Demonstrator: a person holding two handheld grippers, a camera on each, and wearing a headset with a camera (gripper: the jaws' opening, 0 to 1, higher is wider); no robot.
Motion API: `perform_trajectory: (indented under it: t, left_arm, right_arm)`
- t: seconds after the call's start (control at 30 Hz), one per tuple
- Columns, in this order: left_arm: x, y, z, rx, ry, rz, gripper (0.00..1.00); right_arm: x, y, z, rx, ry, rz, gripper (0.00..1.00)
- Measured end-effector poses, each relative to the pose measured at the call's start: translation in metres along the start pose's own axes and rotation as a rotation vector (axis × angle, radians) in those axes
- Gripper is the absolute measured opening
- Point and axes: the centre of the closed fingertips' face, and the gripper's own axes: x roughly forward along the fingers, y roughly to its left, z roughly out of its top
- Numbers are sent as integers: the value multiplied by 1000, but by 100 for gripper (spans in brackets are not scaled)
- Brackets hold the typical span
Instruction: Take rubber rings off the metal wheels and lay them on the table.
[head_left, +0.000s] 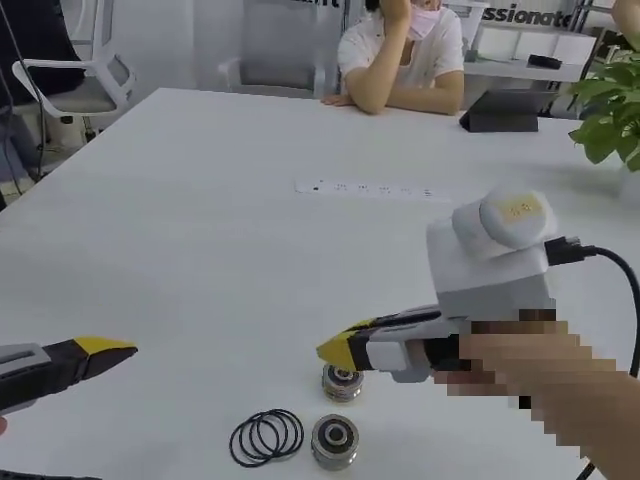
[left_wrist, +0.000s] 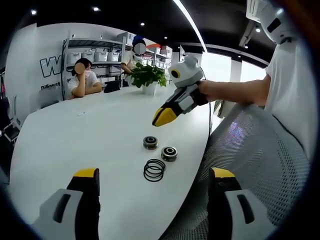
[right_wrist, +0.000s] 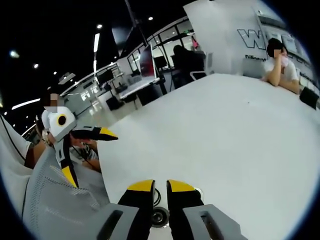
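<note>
Yellow-tipped jaws of the right gripper (right_wrist: 160, 187) stand all but together, with a thin slit between them and nothing held. They hang just above the far metal wheel (head_left: 342, 382), and I cannot confirm contact. On the left gripper (left_wrist: 154, 175) the jaws are spread wide and empty, low over the table (head_left: 200, 230) at the near left, well apart from the work.

Step in hand, by my judgement: stripping a ring from the far metal wheel. To do it well I would lower one tip to the rim and catch the rubber at the groove edge, not the metal. Then I would peel it up and outward. The wheel looks small and loose on a smooth top. I would bring the left gripper in to pin it first, or it may skid or tip.

Materials: both wheels are short, bright metal cylinders lying flat, hub upward, with dark bands round them. Whether those bands are rings still seated, I cannot tell. The near wheel (head_left: 334, 440) sits just right of a loose heap of thin black rubber rings (head_left: 266, 437), which lie flat and overlap. They look slack and likely to stretch and snap back. The table is white, matte and even. A white power strip (head_left: 370, 189) lies farther out, and a person (head_left: 400, 50) sits at the far edge.
</note>
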Motion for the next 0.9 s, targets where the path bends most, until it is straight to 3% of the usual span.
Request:
perform_trajectory:
  t: [0.27,0.43,0.57,0.73,0.9]
  left_arm:
    - [2,-1,5,17,0,-19,88]
    - [2,-1,7,24,0,-25,89]
    - [2,-2,6,26,4,-30,89]
    - [4,-3,1,19,15,-35,89]
    - [6,-5,-4,4,24,-44,91]
  right_arm:
    - [-20,8,4,-111,15,18,11]
    - [-35,14,-3,-191,25,24,16]
    - [-50,19,-13,-226,9,68,30]
    - [-63,15,-31,-243,15,48,40]
    - [-72,9,-45,-243,-11,41,58]
